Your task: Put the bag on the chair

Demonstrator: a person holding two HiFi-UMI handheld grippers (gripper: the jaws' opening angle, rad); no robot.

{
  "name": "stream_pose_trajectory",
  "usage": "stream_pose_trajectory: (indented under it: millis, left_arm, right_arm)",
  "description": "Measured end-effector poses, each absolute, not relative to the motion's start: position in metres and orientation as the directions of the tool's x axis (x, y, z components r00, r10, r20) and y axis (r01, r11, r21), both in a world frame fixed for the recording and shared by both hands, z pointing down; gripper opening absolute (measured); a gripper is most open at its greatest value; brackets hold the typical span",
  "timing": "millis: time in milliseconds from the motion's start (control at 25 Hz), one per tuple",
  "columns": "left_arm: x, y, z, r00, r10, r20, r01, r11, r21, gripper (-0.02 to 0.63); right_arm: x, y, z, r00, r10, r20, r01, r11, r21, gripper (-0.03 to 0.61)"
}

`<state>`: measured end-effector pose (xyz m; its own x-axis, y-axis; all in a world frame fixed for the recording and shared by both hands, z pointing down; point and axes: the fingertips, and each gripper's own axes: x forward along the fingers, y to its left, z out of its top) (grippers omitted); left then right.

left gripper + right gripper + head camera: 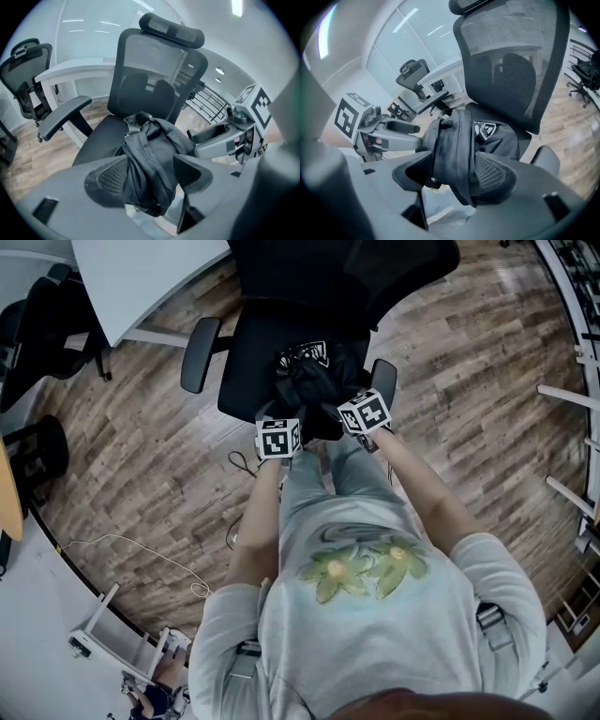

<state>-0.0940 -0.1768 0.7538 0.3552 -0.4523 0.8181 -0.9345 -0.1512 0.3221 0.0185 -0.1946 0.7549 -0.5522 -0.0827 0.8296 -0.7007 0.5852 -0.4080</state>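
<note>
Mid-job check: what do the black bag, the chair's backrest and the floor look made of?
Black bag: soft woven fabric, probably nylon, slight sheen; it crumples into folds. Black office chair's backrest: see-through mesh in a hard, likely plastic, frame. Floor: wood-look planks, matt; real wood or laminate, cannot tell.

A floor of brown-grey wood-look planks (141, 456) runs through the room, and a thin white cable (112, 536) loops across it. A white curved desk top (141, 277) stands on the far side, with a spare black mesh office chair (28, 77) beside it. Pale glass wall panels (93, 37) rise behind, under a bright ceiling light (237, 7).
</note>
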Motion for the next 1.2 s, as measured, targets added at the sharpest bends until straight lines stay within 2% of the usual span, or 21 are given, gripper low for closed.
stream_pose_trajectory:
  millis: [320, 480, 560, 640, 720, 840, 1040, 1200]
  left_arm:
    - [-0.102, -0.193, 0.690, 0.358, -0.593, 0.721, -0.925, -0.122, 0.359, 0.308]
    - [-0.100, -0.195, 0.655, 0.359, -0.646, 0.673, -0.924, -0.144, 0.355, 0.299]
    - [-0.100, -0.193, 0.639, 0.358, -0.665, 0.655, -0.923, -0.145, 0.357, 0.242]
    - [-0.101, -0.191, 0.626, 0.358, -0.683, 0.637, -0.918, -0.135, 0.372, 0.184]
    - [-0.104, -0.190, 0.613, 0.354, -0.702, 0.618, -0.917, -0.130, 0.378, 0.127]
    - [-0.103, -0.183, 0.597, 0.367, -0.706, 0.606, -0.909, -0.134, 0.394, 0.032]
    - [-0.092, -0.174, 0.559, 0.417, -0.738, 0.531, -0.879, -0.177, 0.444, 0.017]
    - [-0.086, -0.171, 0.542, 0.428, -0.750, 0.504, -0.873, -0.198, 0.446, 0.017]
  right_arm:
    - [0.006, -0.215, 0.690, -0.655, -0.217, 0.724, -0.687, 0.569, -0.451, 0.272]
    - [0.002, -0.215, 0.660, -0.678, -0.270, 0.684, -0.678, 0.588, -0.441, 0.182]
    - [0.004, -0.216, 0.647, -0.670, -0.313, 0.674, -0.698, 0.574, -0.427, 0.123]
    - [0.005, -0.216, 0.634, -0.657, -0.348, 0.669, -0.718, 0.559, -0.414, 0.036]
    - [0.002, -0.215, 0.620, -0.663, -0.364, 0.654, -0.716, 0.563, -0.412, 0.011]
    - [-0.001, -0.208, 0.599, -0.693, -0.359, 0.625, -0.692, 0.573, -0.439, 0.009]
    - [0.005, -0.199, 0.565, -0.749, -0.359, 0.557, -0.652, 0.549, -0.522, 0.009]
    - [0.008, -0.193, 0.545, -0.763, -0.358, 0.538, -0.631, 0.589, -0.504, 0.009]
